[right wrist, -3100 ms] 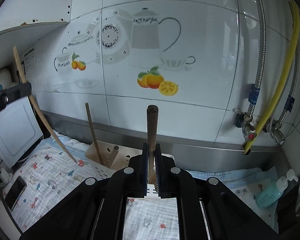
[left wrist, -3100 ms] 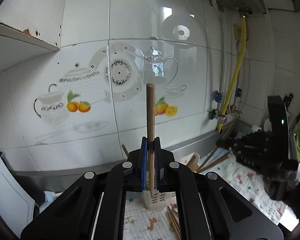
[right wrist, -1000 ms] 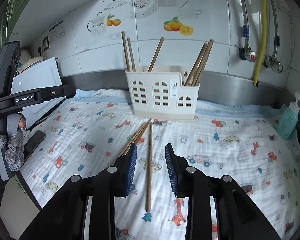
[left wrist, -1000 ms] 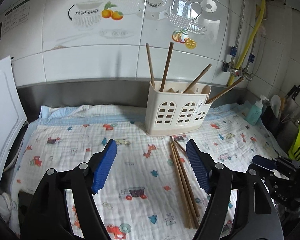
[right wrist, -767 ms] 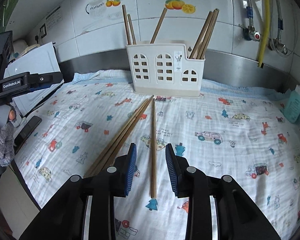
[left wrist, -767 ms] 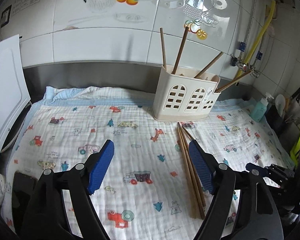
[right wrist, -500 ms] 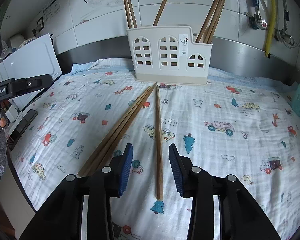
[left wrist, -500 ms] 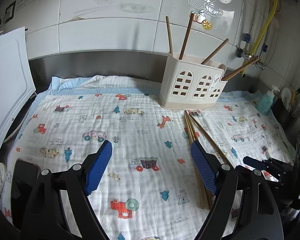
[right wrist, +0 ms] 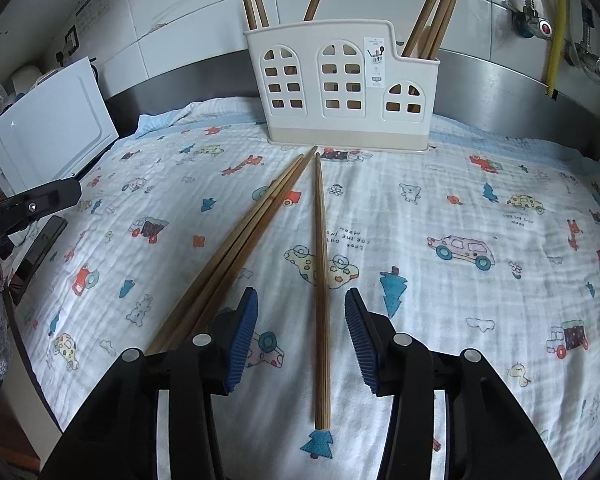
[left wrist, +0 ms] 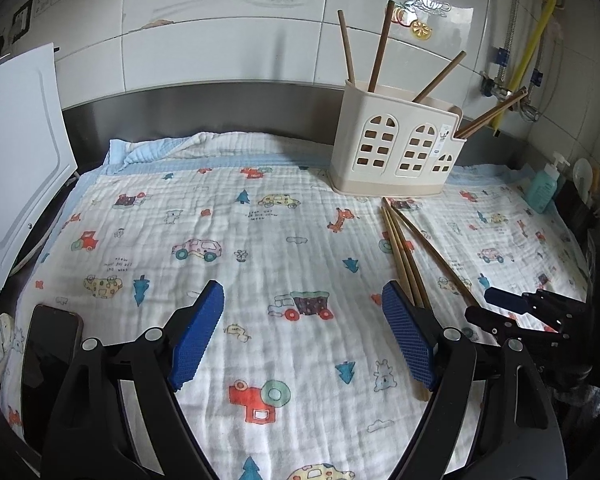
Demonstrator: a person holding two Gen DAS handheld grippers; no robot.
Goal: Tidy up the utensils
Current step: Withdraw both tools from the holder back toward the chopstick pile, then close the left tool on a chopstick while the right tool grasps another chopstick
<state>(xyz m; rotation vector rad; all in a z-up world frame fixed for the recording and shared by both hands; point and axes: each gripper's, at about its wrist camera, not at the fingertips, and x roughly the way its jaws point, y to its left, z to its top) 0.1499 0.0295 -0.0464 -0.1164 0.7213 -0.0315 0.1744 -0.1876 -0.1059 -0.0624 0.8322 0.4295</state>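
Note:
A cream utensil holder [left wrist: 396, 156] [right wrist: 342, 84] stands at the back of the printed cloth with several wooden chopsticks upright in it. More chopsticks lie on the cloth in front of it: a bundle [right wrist: 236, 248] and a single chopstick [right wrist: 321, 280], both also in the left wrist view [left wrist: 406, 256]. My right gripper [right wrist: 300, 328] is open and low, its jaws on either side of the single chopstick's near part, not touching it. My left gripper [left wrist: 304, 324] is wide open and empty over the cloth, left of the chopsticks. The right gripper also shows in the left wrist view [left wrist: 500, 304].
A white board [left wrist: 16, 160] leans at the left. A dark phone [left wrist: 48, 356] lies at the cloth's left edge. A teal soap bottle [left wrist: 544, 188] stands at the right. Pipes and a yellow hose [right wrist: 556, 28] run down the tiled wall.
Both grippers held chopsticks upright over the holder three seconds ago; now both are open. Over the last second both drew back and lowered, and the right jaws spread wider around the single chopstick.

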